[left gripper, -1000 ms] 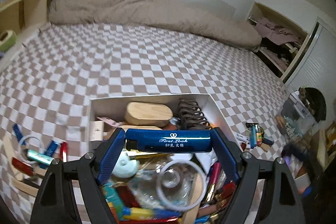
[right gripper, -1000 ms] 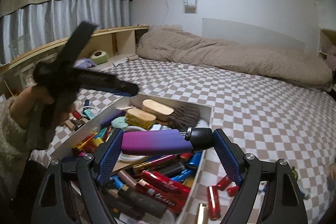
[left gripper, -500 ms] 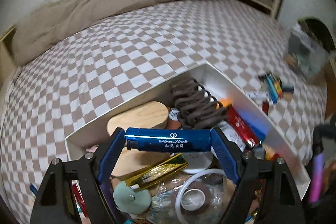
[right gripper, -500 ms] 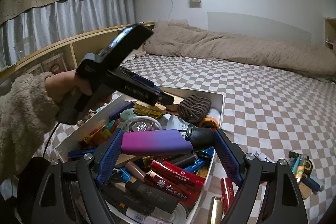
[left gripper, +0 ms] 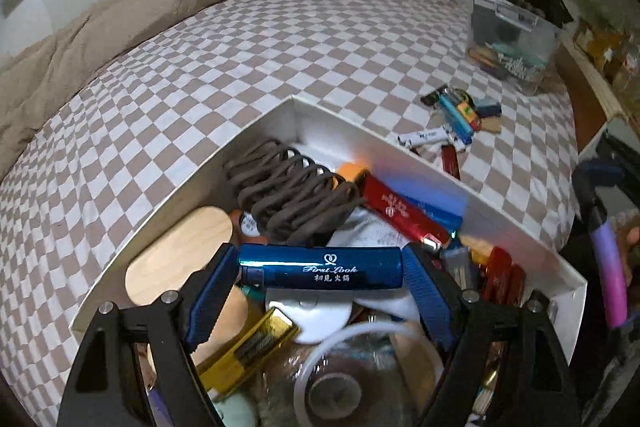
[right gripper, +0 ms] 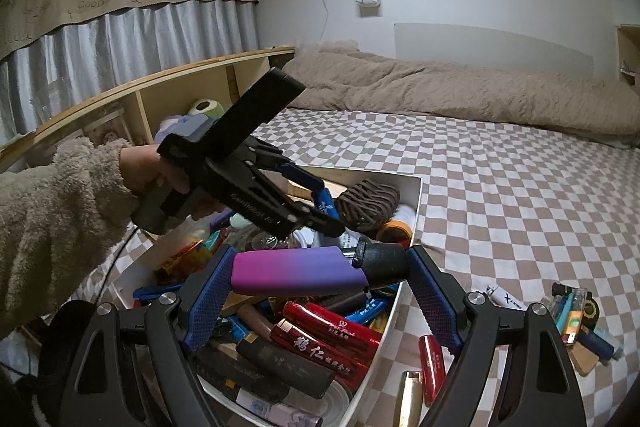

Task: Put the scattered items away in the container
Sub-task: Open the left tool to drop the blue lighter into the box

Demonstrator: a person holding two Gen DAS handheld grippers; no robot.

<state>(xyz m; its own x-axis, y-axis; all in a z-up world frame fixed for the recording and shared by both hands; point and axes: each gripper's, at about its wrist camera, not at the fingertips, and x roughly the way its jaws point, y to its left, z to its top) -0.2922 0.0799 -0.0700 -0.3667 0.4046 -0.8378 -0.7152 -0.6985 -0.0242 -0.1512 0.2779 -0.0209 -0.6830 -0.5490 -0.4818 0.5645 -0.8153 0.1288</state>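
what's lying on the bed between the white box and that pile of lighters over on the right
In the right wrist view, between the white box and the pile of lighters lie a white lighter, a red lighter and a gold one on the checkered sheet.

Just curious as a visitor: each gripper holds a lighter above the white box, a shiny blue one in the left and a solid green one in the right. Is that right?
Nearly. The right gripper holds a lighter that fades from pink to purple with a black cap, not a green one, as the right wrist view shows. The left gripper does hold the shiny blue lighter, both above the white box.
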